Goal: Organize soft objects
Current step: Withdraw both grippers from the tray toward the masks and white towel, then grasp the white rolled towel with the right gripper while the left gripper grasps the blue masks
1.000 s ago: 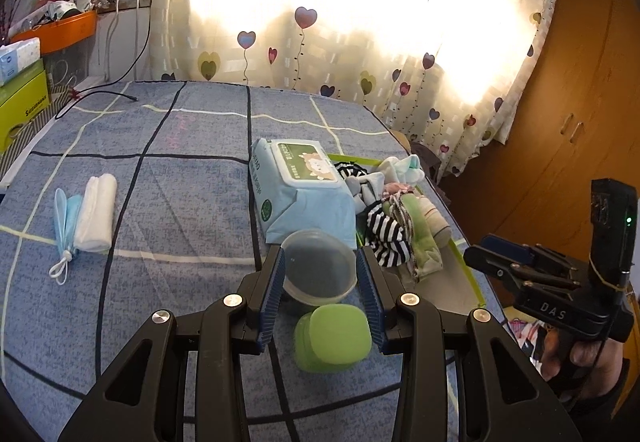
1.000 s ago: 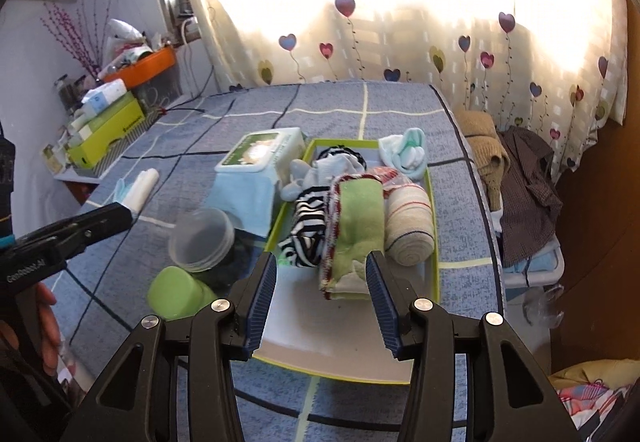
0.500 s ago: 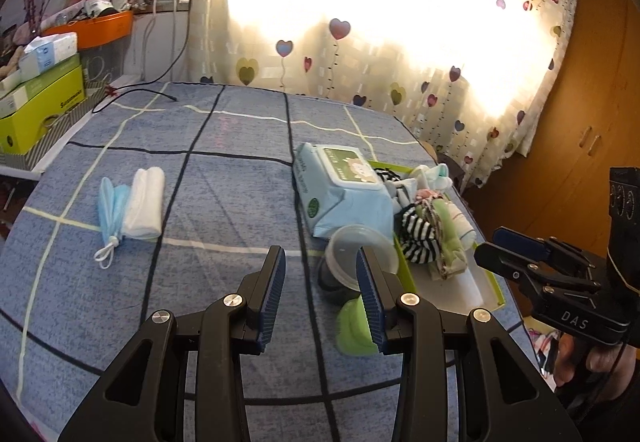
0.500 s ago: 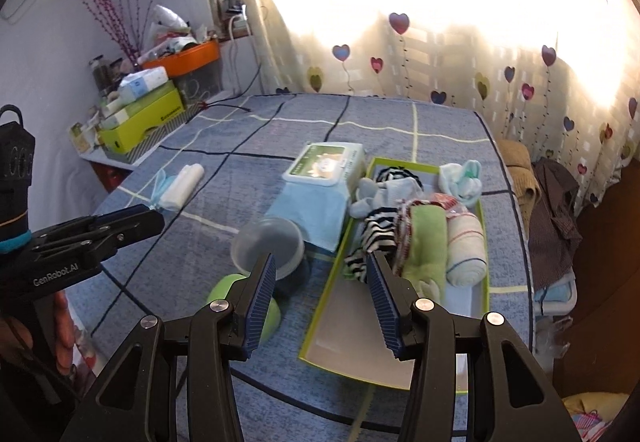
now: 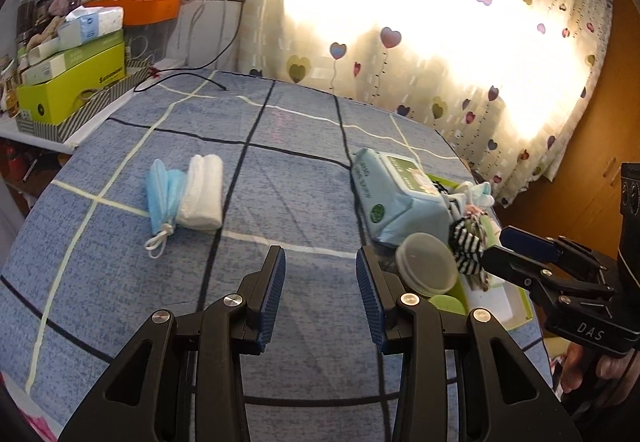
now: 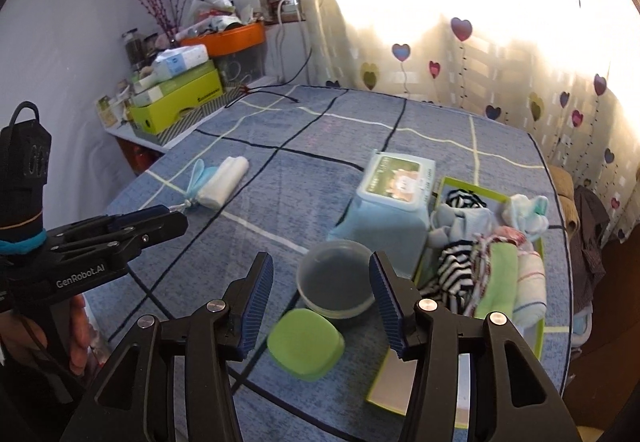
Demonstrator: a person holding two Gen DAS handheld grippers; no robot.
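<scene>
Out on the blue checked bedspread (image 5: 280,178) sit the loose soft things: a white rolled cloth (image 5: 202,194) with a light-blue face mask (image 5: 164,196) pressed against its side, ear loops trailing toward the camera. Both lie ahead and to the left of the left gripper (image 5: 320,290), well apart from it, and those jaws stand apart with only bare bedspread between them.

Over on the right wrist view, the same roll (image 6: 224,182) and mask (image 6: 196,182) sit far off to the upper left, just past the tip of the left gripper (image 6: 160,222). The right gripper (image 6: 320,306) has just been opening its jaws, and they are clear of everything; seen between them, lower down on the bed, are a clear lidded tub (image 6: 336,282) and a green lidded container (image 6: 306,348) touching its near edge. Nothing is pinched.

Behind the tub stands a pale-blue wet-wipes pack (image 6: 392,202), right against a lime-green tray (image 6: 456,186). The tray already holds a striped garment (image 6: 452,270), a green folded cloth (image 6: 496,278), a white rolled towel (image 6: 532,282) and small pale baby socks (image 6: 524,214), packed side by side at its far end; the near end is bare.

Heart-print curtains (image 6: 480,54) glow at the back, and a shelf with boxes (image 6: 176,98) lines the left wall.
</scene>
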